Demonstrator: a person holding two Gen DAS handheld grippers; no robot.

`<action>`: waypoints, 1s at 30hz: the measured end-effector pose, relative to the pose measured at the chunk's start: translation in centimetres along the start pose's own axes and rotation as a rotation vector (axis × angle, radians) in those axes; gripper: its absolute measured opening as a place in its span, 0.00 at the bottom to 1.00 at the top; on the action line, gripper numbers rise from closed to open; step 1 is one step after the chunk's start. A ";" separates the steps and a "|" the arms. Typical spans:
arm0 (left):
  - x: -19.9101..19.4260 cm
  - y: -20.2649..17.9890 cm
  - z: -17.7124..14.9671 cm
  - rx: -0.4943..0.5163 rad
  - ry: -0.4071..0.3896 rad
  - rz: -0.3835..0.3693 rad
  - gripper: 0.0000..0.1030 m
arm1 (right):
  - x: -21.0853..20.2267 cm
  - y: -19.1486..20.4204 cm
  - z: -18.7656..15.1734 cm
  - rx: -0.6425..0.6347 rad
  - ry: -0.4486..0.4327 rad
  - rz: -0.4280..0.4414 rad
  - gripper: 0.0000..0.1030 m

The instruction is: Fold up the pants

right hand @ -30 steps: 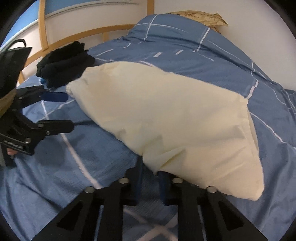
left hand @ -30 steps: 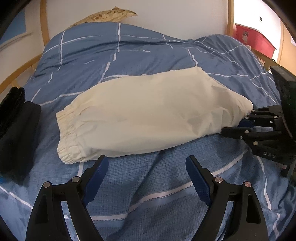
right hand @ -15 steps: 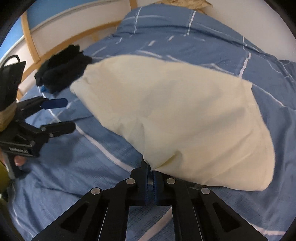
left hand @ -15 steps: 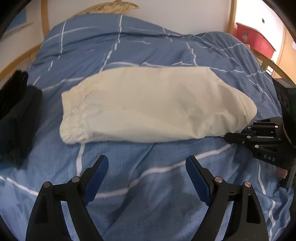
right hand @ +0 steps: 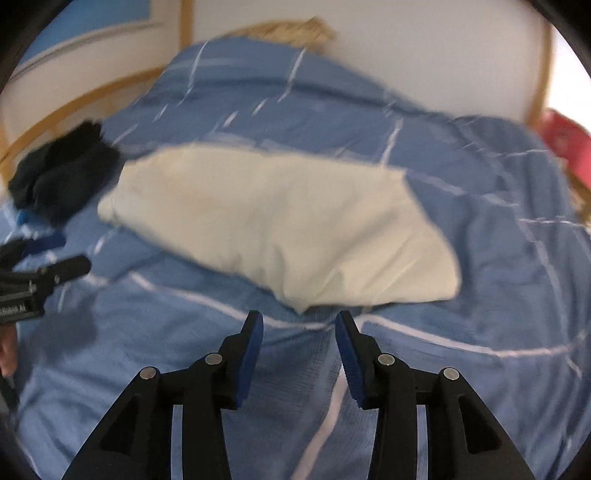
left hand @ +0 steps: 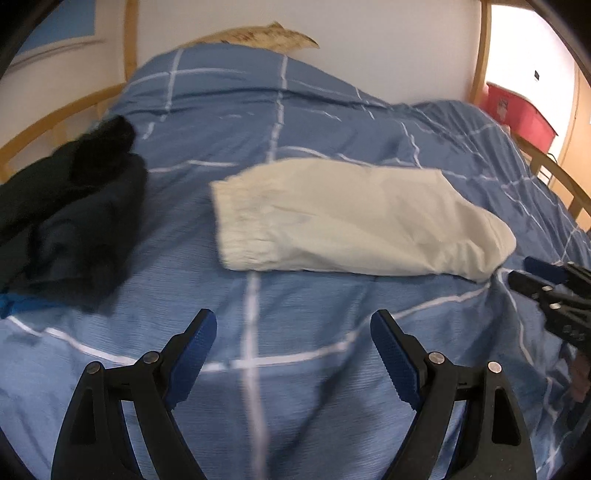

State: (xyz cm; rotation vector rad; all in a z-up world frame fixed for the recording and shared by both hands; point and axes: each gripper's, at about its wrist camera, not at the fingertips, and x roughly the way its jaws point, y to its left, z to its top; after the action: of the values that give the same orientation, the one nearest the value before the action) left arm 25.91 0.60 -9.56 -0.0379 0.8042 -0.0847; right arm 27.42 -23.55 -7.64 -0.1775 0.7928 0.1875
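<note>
A: Where are the cream cotton pants [left hand: 343, 221] with the gathered elastic waistband?

B: Folded into a long flat bundle, lying on the blue quilted bed cover [left hand: 258, 332] crossed by thin white lines. In the left wrist view the waistband end points left and the rounded folded end points right. Nothing rests on top of them.

A: And the left gripper [left hand: 293, 332]?

B: Its blue-padded fingers [left hand: 194, 350] stand wide apart over bare cover, on the near side of the pants. They hold nothing and do not touch the cloth.

A: The right gripper [right hand: 299, 332]?

B: Its fingers [right hand: 251, 350] have just been opening and now stand part-way apart, with only bed cover between them. The nearest corner of the pants lies just beyond the tips, free of the pads. From the left wrist view the same gripper [left hand: 543, 280] shows at the right edge, just beside the rounded end of the pants.

A: Anything else on the bed?

B: A heap of black and dark clothing [left hand: 70, 218] lies to the left of the pants, well apart from them, with a bit of bright blue cloth [left hand: 18, 301] poking out beneath. A tan patterned pillow [left hand: 266, 35] peeks over the far edge of the cover against the white wall, a curved wooden bed frame [left hand: 55, 118] runs round the left side, and a red box [left hand: 521, 114] sits far right. The right wrist view is blurred
</note>
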 end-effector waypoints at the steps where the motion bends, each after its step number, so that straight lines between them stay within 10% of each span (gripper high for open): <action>1: -0.3 0.6 0.0 0.007 -0.019 0.004 0.83 | -0.7 0.8 0.3 0.007 -0.037 -0.002 0.49; 11: -2.3 3.0 2.3 0.202 -0.132 0.030 0.82 | -1.0 7.1 6.7 -0.102 -0.197 0.095 0.50; 21: 1.9 5.5 4.6 0.005 -0.077 -0.061 0.71 | 2.1 8.3 7.6 -0.038 -0.209 0.017 0.50; 30: 6.5 6.1 8.3 -0.120 -0.074 0.085 0.70 | 4.1 6.3 8.1 0.097 -0.212 -0.007 0.50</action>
State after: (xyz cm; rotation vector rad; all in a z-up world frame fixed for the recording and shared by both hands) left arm 36.75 6.06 -8.81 -0.1195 0.7356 0.0455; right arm 34.31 -15.18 -5.52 -0.0676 0.5885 0.1581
